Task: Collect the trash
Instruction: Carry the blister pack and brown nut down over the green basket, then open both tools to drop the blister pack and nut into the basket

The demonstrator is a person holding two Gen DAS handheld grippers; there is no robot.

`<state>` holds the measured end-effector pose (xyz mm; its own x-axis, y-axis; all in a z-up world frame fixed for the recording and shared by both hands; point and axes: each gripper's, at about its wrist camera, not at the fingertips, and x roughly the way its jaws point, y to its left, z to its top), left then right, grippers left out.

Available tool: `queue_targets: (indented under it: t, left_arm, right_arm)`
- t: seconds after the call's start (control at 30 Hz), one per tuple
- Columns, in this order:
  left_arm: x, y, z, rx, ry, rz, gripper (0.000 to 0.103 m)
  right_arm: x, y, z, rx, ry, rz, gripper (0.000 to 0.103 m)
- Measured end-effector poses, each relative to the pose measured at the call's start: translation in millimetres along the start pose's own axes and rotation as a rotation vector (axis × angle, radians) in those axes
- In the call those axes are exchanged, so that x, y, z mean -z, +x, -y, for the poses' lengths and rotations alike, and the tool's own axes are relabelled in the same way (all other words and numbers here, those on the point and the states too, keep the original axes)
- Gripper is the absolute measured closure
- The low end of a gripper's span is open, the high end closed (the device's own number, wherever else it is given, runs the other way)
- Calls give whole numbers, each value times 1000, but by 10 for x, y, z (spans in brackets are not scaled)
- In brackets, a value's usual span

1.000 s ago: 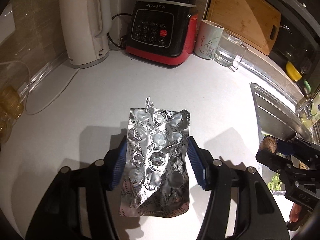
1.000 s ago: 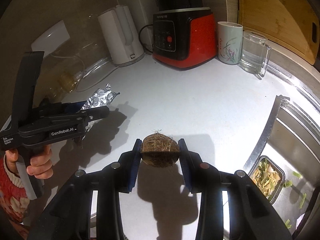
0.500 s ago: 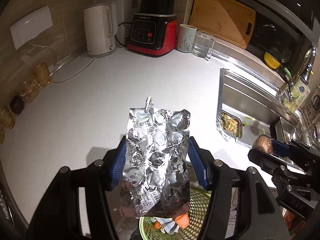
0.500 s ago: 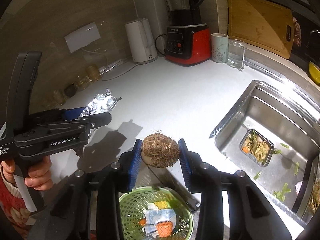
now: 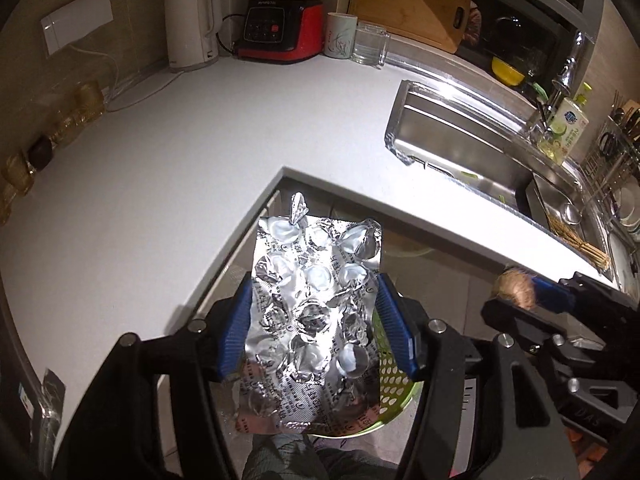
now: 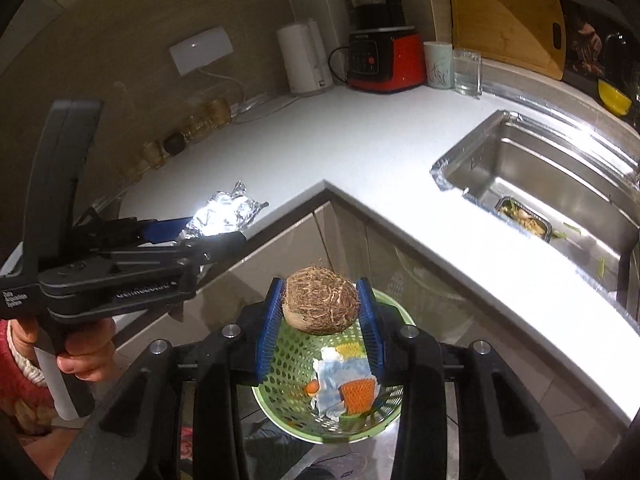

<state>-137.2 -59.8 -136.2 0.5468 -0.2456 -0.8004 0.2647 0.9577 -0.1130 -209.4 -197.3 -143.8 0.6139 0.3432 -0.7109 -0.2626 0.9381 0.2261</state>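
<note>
My left gripper (image 5: 314,320) is shut on a crumpled silver blister pack (image 5: 312,304) and holds it above a green perforated trash basket (image 5: 394,384) on the floor. The pack hides most of the basket there. My right gripper (image 6: 320,312) is shut on a brown hairy husk ball (image 6: 320,306), held over the same basket (image 6: 288,364), which holds paper and orange scraps. The left gripper (image 6: 208,236) with the foil pack (image 6: 226,212) shows in the right wrist view at left. The right gripper's fingers (image 5: 516,312) with the husk ball (image 5: 514,286) show at right in the left wrist view.
The white L-shaped counter (image 6: 360,152) lies beyond the basket, with its inner corner edge (image 5: 284,170) close ahead. A steel sink (image 6: 552,184) with a food-scrap tray is at right. A kettle (image 5: 190,26), blender (image 5: 284,20), mug and glass stand at the back wall.
Both grippers have pulled back off the counter with their loads and now hang over the floor basket. The counter has receded in both views.
</note>
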Motion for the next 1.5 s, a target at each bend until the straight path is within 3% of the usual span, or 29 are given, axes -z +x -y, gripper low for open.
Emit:
queue_targets:
  t: [0.23,0.37,0.43,0.47,0.5,0.53,0.9,1.33,1.37,1.43,1.5]
  left_arm:
    - [411,421,-37,21,-19,-87,45]
    - [549,628,-47,2,-14,-129,45]
    - [577,682,-66,-6,-10,-142,45]
    - [584,698,-78,-7,-10,-145,45]
    - [585,710,-89,-9,-11,-147,45]
    - [575,719,-110,-13,-15,-148,45]
    - [559,947,-30,0,20,-171,45]
    - [1114,1955,149,22,74,-355,43]
    - [1134,2002,168,13,85,-363,42]
    - [1176,2103,217,11,101,-404,24]
    - [1196,2167,264,0,109,-436,18]
  right_arm:
    - [675,893,146,29,27,-145,66]
    - [891,1341,176,42,11,-218,65]
    - [936,1462,184,45,13,-247,57]
    - [943,1498,190,49,20,-264,41]
    - [940,1489,195,61,26,-262,30]
    - [927,1454,201,68,34,-248,27]
    - [798,737,398,133,102,-152,8]
    - [1030,553,442,175,129,-220,8]
    - [1047,558,446,177,130,-227,8]
    - [1069,563,440,180,130,-235,8]
    - [1071,560,447,183,130,-237,8]
